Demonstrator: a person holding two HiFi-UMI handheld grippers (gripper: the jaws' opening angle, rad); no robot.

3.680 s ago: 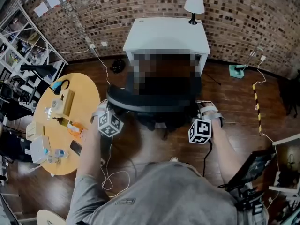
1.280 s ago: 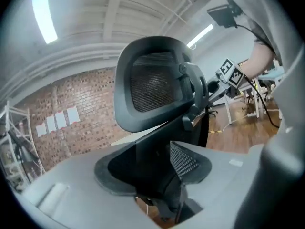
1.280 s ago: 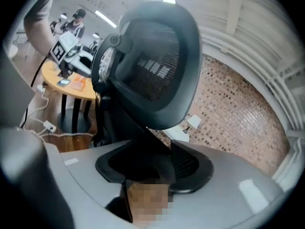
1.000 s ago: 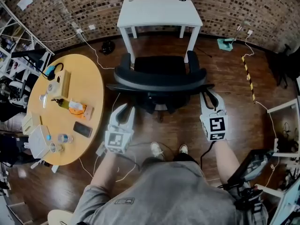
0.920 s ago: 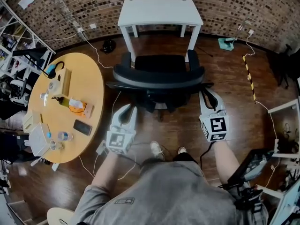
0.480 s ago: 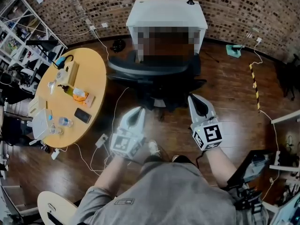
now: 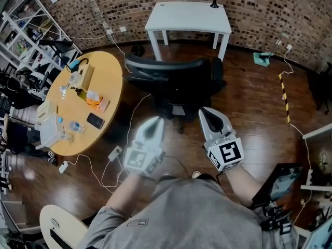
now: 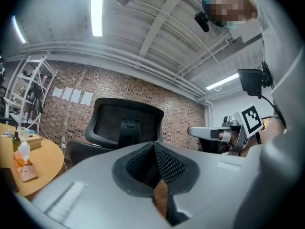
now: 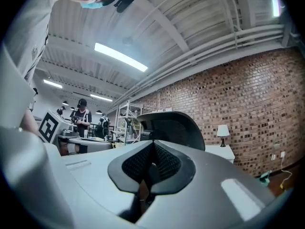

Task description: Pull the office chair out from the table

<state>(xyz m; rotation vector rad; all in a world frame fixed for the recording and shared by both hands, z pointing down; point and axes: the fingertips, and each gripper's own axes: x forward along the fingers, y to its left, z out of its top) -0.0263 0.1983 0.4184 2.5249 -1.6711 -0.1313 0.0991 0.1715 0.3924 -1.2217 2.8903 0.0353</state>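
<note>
Left claw (image 7: 155,122) and right claw (image 7: 205,111) are pressed together, empty, at frame centre; the chair (image 7: 171,79) stands above them, apparently clear of the worktop (image 7: 189,15); probably best left untouched

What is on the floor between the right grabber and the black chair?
Nothing. In the head view, only bare wooden floor separates the right gripper from the office chair.

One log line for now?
office chair: out from under white table | left tool: shut, empty | right tool: shut, empty
</note>
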